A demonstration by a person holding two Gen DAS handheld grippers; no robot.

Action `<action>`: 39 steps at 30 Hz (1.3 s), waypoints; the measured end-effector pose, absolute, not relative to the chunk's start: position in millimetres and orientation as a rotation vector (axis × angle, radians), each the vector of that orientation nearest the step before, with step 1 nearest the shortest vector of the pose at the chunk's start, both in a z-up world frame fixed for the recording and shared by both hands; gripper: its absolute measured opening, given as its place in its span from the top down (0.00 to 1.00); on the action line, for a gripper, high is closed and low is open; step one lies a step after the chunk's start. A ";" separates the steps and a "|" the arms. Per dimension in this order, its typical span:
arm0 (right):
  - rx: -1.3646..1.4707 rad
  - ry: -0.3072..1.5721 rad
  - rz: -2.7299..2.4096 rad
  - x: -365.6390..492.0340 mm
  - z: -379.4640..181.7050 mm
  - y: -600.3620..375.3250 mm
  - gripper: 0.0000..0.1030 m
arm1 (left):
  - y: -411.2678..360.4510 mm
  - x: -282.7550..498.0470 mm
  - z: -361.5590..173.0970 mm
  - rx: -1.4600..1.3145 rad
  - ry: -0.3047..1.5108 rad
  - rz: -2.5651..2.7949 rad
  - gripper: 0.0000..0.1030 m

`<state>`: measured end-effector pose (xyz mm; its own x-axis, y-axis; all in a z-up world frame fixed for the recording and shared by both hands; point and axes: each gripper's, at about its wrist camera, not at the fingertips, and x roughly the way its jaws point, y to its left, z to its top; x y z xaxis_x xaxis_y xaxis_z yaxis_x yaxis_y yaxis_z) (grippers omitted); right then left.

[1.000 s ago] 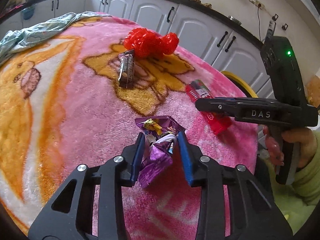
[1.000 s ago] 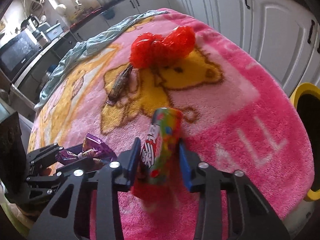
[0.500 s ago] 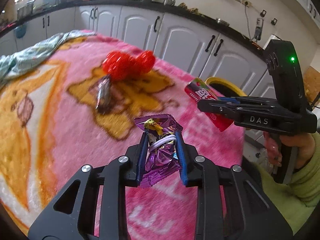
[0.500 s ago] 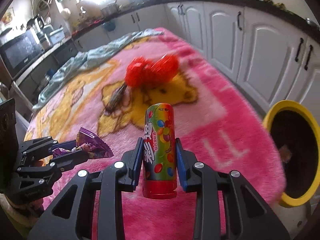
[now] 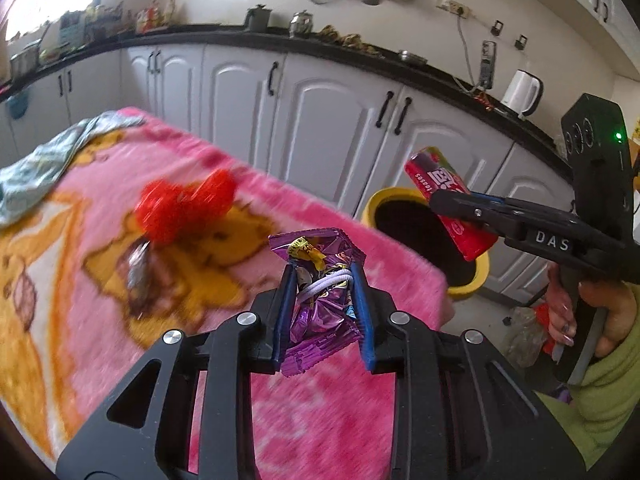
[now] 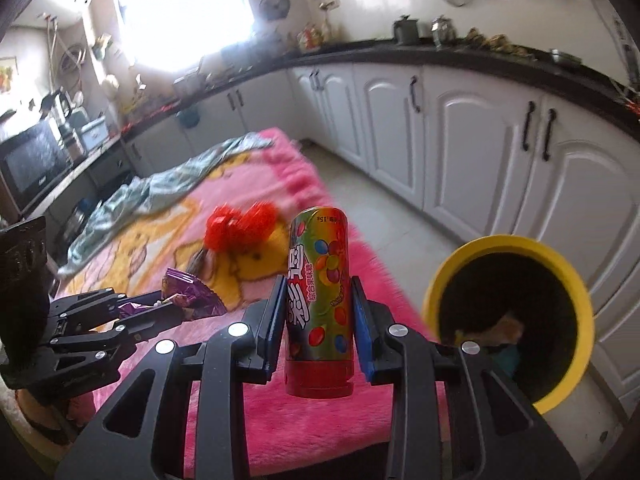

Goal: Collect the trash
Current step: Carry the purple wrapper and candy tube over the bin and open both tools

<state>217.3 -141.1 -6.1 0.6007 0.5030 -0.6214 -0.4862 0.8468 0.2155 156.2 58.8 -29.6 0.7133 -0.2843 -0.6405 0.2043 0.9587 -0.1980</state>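
Observation:
My left gripper [image 5: 324, 304] is shut on a crumpled purple snack wrapper [image 5: 316, 300], lifted above the pink blanket [image 5: 120, 360]. My right gripper [image 6: 316, 312] is shut on a colourful candy tube [image 6: 318, 300] with a red cap, held upright in the air. In the left wrist view the candy tube [image 5: 444, 200] hangs over the mouth of the yellow bin [image 5: 400, 216]. From the right wrist view the yellow bin [image 6: 568, 272] sits low to the right on the floor, with some trash inside. The purple wrapper [image 6: 192, 292] shows at the left there.
A red mesh ball [image 5: 184, 208] and a dark bar wrapper [image 5: 138, 268] lie on the blanket. A pale green cloth [image 6: 160, 192] is bunched at the far end. White cabinets [image 6: 480, 140] stand close behind the bin. A person's hand [image 5: 580, 312] in a green sleeve holds the right gripper.
Both grippers have risen off the blanket with their items and swung toward the blanket's edge. The yellow bin has come into view.

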 end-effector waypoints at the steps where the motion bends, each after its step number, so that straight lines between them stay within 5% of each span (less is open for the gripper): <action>1: 0.032 0.717 0.559 217.8 -2.8 -149.1 0.72 | 52.7 160.3 -26.3 -0.109 0.723 -0.281 0.80; 19: 0.171 0.626 0.339 230.7 13.9 -275.0 0.71 | -52.5 214.6 6.8 -0.015 0.659 -0.437 0.80; 39: 0.244 0.748 0.240 284.1 -41.2 -324.0 0.71 | -125.0 292.5 -41.5 -0.044 0.766 -0.496 0.79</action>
<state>284.1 -324.0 -41.2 0.7086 0.3001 -0.6386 -0.1277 0.9447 0.3022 292.5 -125.0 -41.5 0.6120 -0.4454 -0.6535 0.4143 0.8844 -0.2148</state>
